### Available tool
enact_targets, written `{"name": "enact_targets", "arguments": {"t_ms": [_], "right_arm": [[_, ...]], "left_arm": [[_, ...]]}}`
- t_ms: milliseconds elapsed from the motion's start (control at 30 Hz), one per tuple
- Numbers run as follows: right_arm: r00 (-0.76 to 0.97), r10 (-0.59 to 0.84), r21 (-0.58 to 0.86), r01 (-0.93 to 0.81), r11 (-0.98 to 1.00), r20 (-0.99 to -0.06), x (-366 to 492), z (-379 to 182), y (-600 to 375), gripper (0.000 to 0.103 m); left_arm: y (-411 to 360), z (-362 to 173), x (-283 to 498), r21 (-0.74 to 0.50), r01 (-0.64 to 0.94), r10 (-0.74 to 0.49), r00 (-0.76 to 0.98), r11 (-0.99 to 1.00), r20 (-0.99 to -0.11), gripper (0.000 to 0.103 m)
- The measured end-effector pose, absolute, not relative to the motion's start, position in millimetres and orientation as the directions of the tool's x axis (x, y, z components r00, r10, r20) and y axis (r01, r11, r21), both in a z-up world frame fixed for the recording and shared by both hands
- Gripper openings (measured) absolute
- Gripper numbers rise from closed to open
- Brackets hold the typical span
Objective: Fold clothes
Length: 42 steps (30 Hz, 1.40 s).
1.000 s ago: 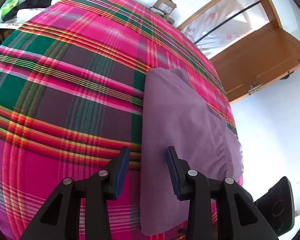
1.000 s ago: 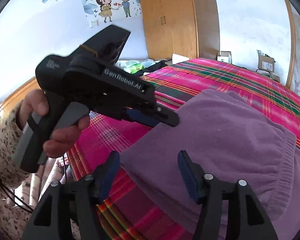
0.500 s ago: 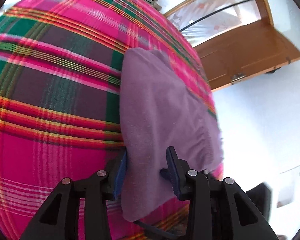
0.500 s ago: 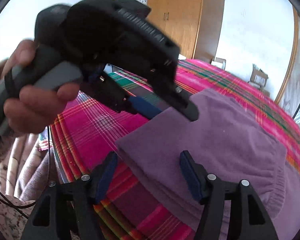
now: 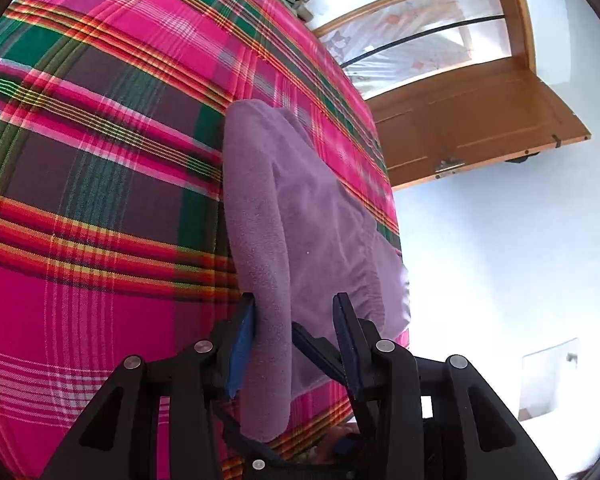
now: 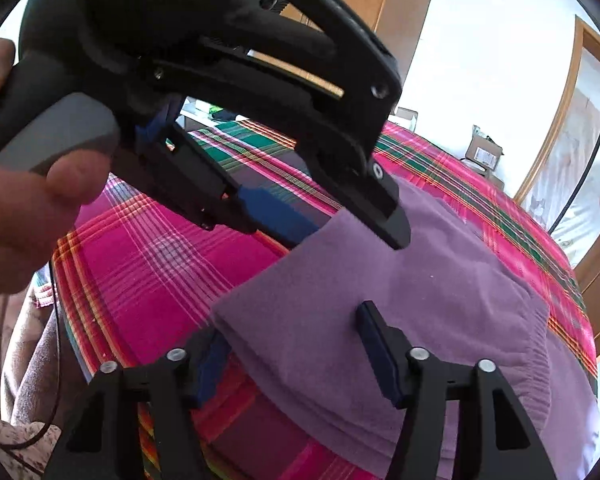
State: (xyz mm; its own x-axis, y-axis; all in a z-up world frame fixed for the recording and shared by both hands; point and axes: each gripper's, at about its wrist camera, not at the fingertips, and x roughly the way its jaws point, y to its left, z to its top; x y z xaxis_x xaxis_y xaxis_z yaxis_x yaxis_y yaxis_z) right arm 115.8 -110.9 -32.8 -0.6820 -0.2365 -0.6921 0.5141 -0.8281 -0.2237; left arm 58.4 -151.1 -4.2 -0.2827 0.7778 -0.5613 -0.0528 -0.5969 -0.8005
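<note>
The purple garment [image 5: 300, 216] lies folded on the pink, green and red plaid bedspread [image 5: 80, 200], close to the bed's near edge, its gathered elastic band toward the right. Seen from the left wrist, the left gripper [image 5: 294, 334] straddles the garment's thick folded edge: the left blue pad [image 5: 242, 336] lies against the fleece, the right one stands over the cloth, and whether the pads actually pinch the fold I cannot tell. From the right wrist, a hand [image 6: 16, 200] at far left holds the left gripper [image 6: 356, 236], whose lower finger slips under the garment's [image 6: 400, 300] far corner while the upper one rests above it. Nearer the camera, the right gripper [image 6: 292, 344] has its jaws spread across the near corner and they have just been narrowing; the left finger sits under the edge on the bedspread [image 6: 148, 256], the right finger above the cloth, not yet pressing it. A wooden door [image 5: 480, 120] stands open at right
</note>
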Motion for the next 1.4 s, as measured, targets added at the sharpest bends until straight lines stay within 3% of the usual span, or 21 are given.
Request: {"name": "enact_targets", "arguments": {"t_ms": [67,133,233,467,1033,1167,1400], "right_arm": [[-0.680,-0.227,-0.219,0.504,-0.836,-0.697,113,-33,-110,0.049],[-0.684,-0.208,-0.214,0.477,-0.852,-0.699,110,-32,-106,0.028],[-0.679,-0.221,-0.176,0.464,-0.868,-0.700,107,-27,-97,0.016],[-0.683,-0.248,-0.139,0.458,-0.878,-0.687,123,-19,-92,0.013],[-0.661,-0.310,-0.044,0.461,-0.886,-0.683,115,-9,-63,0.013],[-0.647,-0.315,-0.036,0.469,-0.883,-0.695,99,-12,-61,0.012],[-0.640,-0.314,-0.045,0.480,-0.876,-0.702,89,-10,-64,0.012]], "left_arm": [[-151,-6,57,-0.799,-0.051,0.777,-0.280,-0.599,-0.564,0.039],[-154,-8,58,-0.801,-0.046,0.778,-0.277,-0.598,-0.565,0.039],[-156,-10,57,-0.804,-0.047,0.780,-0.281,-0.592,-0.559,0.039],[-164,-17,35,-0.808,-0.010,0.764,-0.333,-0.589,-0.553,0.046],[-129,-31,-32,-0.791,-0.010,0.765,-0.263,-0.612,-0.588,0.044],[-123,-33,-40,-0.763,-0.017,0.738,-0.269,-0.646,-0.619,0.019],[-112,-21,-42,-0.646,-0.107,0.643,-0.311,-0.755,-0.700,0.013]]}}
